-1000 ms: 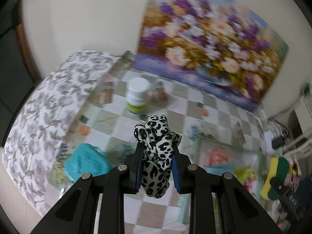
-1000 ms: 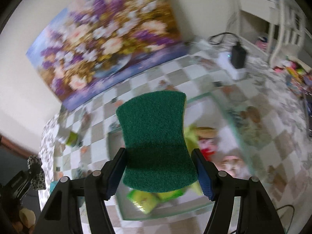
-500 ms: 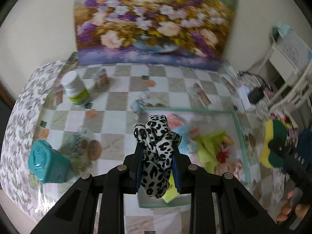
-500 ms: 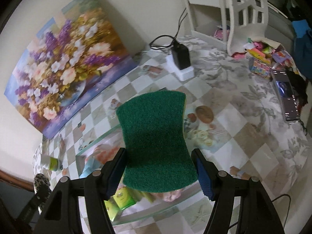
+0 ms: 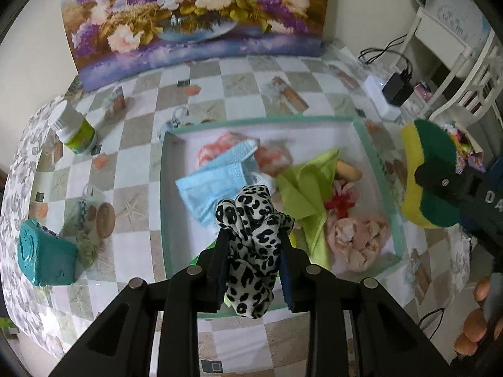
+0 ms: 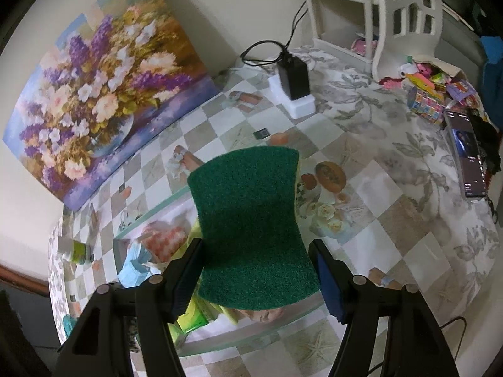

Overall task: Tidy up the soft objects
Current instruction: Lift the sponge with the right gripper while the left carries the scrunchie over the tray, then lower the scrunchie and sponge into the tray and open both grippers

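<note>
On the checkered table [image 5: 132, 144], our left gripper [image 5: 253, 264] is pinching the scrunchie [image 5: 251, 235] over the tray's [image 5: 377, 157] near edge; our right gripper [image 6: 256, 270] is clamping the sponge [image 6: 251, 220] beside it.

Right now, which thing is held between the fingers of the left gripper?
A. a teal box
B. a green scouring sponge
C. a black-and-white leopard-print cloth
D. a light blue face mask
C: in the left wrist view the leopard-print cloth sits pinched between the fingers of the left gripper, above the tray; the face mask lies in the tray.
</note>
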`<move>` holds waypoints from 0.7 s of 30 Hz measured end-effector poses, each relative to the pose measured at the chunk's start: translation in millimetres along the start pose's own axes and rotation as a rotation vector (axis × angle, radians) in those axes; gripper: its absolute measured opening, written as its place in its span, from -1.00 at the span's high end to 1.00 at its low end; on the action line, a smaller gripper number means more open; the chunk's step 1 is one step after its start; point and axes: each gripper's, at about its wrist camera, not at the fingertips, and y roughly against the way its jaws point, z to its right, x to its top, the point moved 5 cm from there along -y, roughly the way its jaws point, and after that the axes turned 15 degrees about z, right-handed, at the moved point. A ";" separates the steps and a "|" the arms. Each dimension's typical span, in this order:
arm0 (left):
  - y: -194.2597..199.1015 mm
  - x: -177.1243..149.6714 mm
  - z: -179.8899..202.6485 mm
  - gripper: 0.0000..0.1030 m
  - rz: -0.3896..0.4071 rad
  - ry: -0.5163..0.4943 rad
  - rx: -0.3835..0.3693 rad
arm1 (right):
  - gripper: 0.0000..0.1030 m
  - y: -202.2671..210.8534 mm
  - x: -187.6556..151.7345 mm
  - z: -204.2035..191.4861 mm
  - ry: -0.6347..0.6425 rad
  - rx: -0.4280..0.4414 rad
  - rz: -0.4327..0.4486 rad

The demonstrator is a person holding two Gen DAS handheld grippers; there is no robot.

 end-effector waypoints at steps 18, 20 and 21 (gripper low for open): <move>-31.3 -16.3 -15.4 0.36 -0.098 0.069 0.014 | -0.39 -41.8 -35.6 -19.4 0.116 -0.016 -0.144; -32.9 -16.7 -19.0 0.33 -0.100 0.083 0.020 | -0.39 -44.8 -39.0 -20.7 0.128 -0.018 -0.156; -33.7 -17.2 -21.0 0.29 -0.104 0.092 0.024 | -0.39 -46.1 -40.1 -21.0 0.132 -0.020 -0.160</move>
